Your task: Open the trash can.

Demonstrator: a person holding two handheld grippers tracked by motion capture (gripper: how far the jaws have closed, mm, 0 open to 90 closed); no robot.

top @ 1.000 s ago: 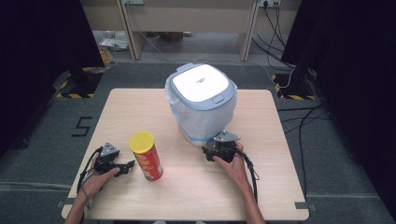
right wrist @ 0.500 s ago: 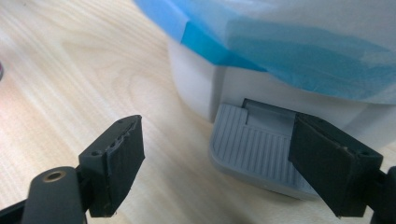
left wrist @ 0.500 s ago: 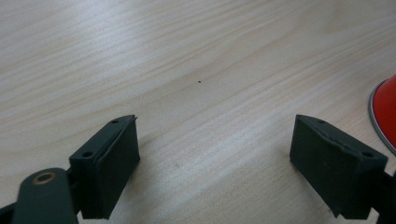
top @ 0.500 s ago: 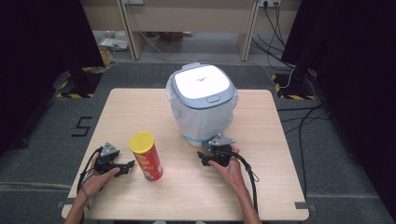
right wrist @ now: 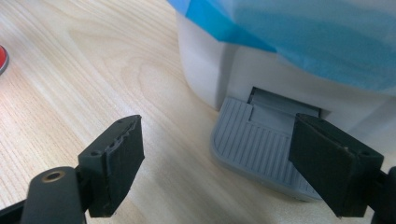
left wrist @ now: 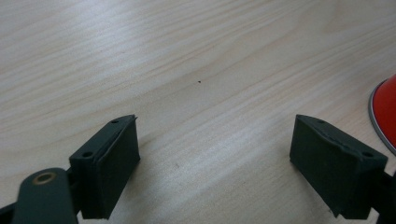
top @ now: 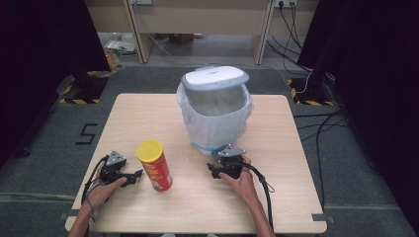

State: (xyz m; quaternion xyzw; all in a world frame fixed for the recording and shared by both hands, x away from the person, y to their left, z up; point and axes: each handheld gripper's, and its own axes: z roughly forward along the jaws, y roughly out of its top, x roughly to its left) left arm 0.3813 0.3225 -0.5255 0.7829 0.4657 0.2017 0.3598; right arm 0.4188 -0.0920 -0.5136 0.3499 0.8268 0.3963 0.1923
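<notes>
high view showed the bin (top: 216, 116) with its lid (top: 215, 78) raised; right gripper (top: 216, 170) (jaws apart, empty) sat at its 6 o'clock by the pedal (right wrist: 261, 151); left gripper (top: 133, 176) was released.

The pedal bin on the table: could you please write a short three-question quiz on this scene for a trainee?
1. True or false: the lid of the pedal bin stands raised.
2. What stands on the table right beside the left gripper? A) a red can with a yellow lid B) a mug C) a bowl
3. Fill in: in the right gripper view, one jaw of the right gripper sits over the grey ribbed ___ at the bin's foot.

Key: 1 true. 2 A. 3 pedal.
</notes>
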